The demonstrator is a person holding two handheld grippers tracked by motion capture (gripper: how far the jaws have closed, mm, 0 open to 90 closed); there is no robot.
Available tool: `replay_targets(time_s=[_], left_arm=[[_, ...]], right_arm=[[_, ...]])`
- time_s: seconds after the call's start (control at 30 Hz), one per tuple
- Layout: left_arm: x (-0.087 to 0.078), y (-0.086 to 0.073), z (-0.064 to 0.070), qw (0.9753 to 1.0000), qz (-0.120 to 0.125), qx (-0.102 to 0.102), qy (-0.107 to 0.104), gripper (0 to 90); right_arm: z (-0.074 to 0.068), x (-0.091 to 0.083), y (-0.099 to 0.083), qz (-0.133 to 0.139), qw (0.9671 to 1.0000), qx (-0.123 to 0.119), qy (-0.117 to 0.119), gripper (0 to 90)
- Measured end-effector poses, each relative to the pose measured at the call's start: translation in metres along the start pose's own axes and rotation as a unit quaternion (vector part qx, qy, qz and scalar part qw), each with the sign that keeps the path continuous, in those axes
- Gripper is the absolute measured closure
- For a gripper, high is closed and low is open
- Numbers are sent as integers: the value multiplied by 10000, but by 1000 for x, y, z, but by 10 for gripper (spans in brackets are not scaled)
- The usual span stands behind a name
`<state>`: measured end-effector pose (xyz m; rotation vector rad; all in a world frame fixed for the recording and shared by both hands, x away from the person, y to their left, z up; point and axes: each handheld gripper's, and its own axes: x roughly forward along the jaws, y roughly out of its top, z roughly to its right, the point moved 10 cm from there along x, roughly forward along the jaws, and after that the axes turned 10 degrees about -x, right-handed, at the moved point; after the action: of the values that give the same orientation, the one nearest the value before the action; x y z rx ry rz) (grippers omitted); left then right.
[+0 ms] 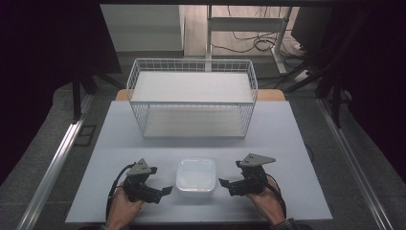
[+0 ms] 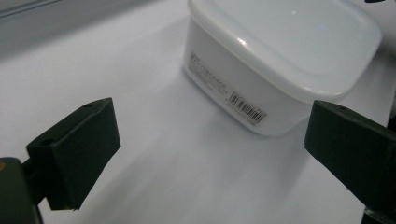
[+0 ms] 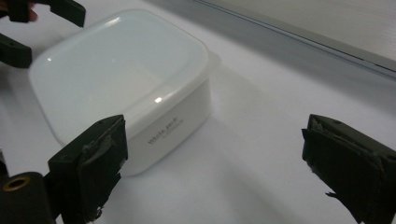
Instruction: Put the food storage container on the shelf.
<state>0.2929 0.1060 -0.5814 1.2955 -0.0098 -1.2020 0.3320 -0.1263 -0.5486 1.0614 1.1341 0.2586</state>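
Table [image 1: 287, 143]: pale grey-white top, matte, rectangular, with a strip of wood showing at its far edge. Resting directly on it: a white wire basket [image 1: 192, 98] at the far middle, standing on its side with the open face upward, and a white lidded plastic container [image 1: 195, 177] near the front edge, centred, well apart from the basket

White container [image 1: 195, 178], black claws, white wire basket [image 1: 191, 96], pale table [image 1: 287, 143]
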Motion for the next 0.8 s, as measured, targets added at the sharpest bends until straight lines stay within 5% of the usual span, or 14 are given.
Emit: replay_targets(time_s=[0.43, 0.53, 0.63, 0.8], left_arm=[[4, 28, 16, 9998, 16, 194, -104, 37], [11, 30, 21, 9994, -128, 235, -237, 34], [20, 31, 21, 9991, -277, 275, -152, 50], [31, 37, 19, 9988, -358, 73, -321, 81]], right_arm=[[-12, 10, 17, -55, 9999, -147, -5, 21], [-17, 15, 20, -101, 9998, -141, 98, 18], [-23, 21, 18, -325, 9991, -67, 279, 22], [-26, 28, 15, -488, 9974, 182, 495, 60]])
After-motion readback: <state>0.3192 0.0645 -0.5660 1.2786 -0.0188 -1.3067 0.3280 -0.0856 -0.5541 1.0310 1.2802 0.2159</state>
